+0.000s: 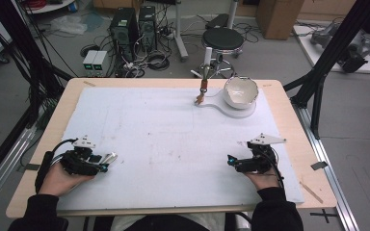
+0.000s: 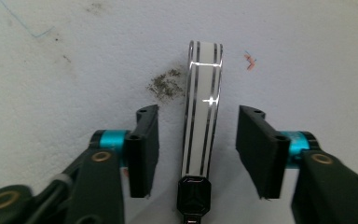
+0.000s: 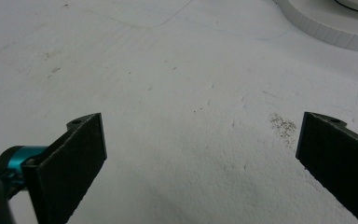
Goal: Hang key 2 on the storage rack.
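Observation:
My left gripper (image 1: 102, 162) rests on the white foam board (image 1: 164, 139) at the near left. It is open (image 2: 198, 113), and a white flat handle with dark stripes (image 2: 204, 93) lies on the board between its jaws, touching neither. The handle ends in a black piece (image 2: 193, 196) close to the camera, and its pale tip (image 1: 110, 157) pokes out past the jaws. At the near right, my right gripper (image 1: 231, 160) stands wide open (image 3: 200, 154) over bare board, holding nothing.
A white bowl (image 1: 241, 91) sits on a round white base (image 1: 238, 111) at the far right of the board; the base's edge (image 3: 326, 25) shows ahead of the right gripper. A white-handled tool with a brown tip (image 1: 204, 79) stands beside the bowl. Small dirt specks (image 2: 167, 83) mark the board.

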`<state>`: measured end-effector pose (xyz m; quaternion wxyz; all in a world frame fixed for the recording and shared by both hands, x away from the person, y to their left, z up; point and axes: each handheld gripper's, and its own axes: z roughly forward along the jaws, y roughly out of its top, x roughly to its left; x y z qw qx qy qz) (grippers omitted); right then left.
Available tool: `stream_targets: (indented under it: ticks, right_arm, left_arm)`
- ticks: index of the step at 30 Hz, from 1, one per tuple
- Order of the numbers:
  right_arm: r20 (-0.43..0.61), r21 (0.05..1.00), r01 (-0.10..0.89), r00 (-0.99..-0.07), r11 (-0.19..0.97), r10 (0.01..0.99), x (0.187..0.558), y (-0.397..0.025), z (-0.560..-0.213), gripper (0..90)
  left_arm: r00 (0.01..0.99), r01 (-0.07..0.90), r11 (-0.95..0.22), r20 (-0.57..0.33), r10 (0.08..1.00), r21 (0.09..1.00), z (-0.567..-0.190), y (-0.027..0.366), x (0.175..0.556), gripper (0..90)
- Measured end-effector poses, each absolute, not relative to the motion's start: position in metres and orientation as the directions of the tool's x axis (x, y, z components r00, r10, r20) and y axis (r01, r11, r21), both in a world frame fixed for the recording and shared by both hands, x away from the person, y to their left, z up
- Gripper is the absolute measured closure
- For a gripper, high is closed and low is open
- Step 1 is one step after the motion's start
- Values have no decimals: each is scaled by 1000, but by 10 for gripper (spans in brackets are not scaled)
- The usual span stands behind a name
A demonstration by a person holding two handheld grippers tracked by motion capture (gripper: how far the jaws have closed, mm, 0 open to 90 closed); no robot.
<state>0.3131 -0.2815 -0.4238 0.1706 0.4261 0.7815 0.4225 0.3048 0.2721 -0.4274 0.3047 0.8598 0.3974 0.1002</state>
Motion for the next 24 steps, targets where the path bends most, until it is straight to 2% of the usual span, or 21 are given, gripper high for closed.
stream_targets:
  ticks: [3,4,6,8,12,24]
  right_arm:
    - [94,805,523,-579,280,810,313,-281,-424,7]
    - [93,805,523,-579,281,810,313,-281,-424,7]
    - [94,805,523,-579,281,810,313,-282,-424,7]
    - [93,804,523,-579,282,810,313,-282,-424,6]
    - [95,804,525,-578,280,810,313,-281,-424,7]
    - [91,804,524,-576,281,813,313,-281,-424,7]
  left_arm:
    - [664,613,-500,-56,745,612,-429,273,304,726]
    - [672,598,-505,-47,739,623,-430,274,303,742]
    - [677,588,-511,-35,735,627,-430,274,302,748]
    - [692,541,-549,33,721,638,-429,272,299,749]
    - [693,504,-557,75,717,660,-426,271,296,751]
    - [709,466,-519,50,704,716,-393,268,303,752]
